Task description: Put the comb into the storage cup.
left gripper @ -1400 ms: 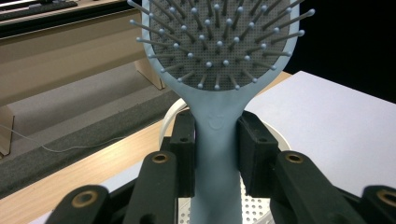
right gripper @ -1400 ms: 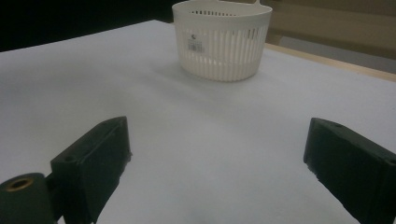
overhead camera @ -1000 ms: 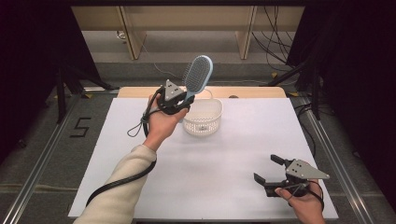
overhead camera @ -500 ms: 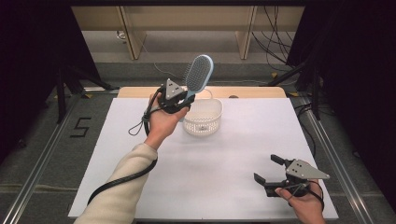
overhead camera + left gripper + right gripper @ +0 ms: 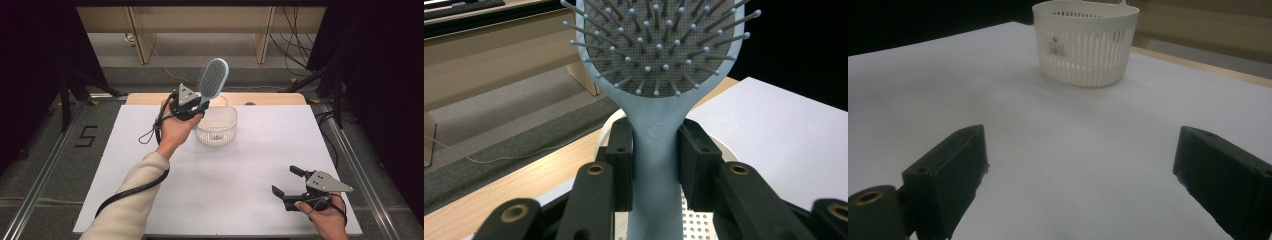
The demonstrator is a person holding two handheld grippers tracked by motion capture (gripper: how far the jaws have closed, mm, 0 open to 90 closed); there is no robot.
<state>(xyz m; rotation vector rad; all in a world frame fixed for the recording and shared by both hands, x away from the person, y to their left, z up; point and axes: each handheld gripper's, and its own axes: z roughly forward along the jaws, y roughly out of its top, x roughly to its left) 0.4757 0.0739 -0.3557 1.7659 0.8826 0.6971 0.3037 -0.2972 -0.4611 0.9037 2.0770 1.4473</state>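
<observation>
White sheeting covers the table [image 5: 150, 150], with a wooden strip along its far edge and dark floor around it. Raised above the far part of the table, the left gripper [image 5: 192, 106] has its jaws clamped on the handle of a pale blue hairbrush [image 5: 214, 78]; the brush head rises beyond the jaw tips, bristles facing the gripper's camera in the left gripper view [image 5: 659, 45]. Just below and beyond those jaws stands a white slatted basket [image 5: 217, 126]. Near the table's front edge, the right gripper [image 5: 287, 181] rests low with its jaws spread wide and nothing between them; the basket [image 5: 1085, 42] stands well ahead of them.
</observation>
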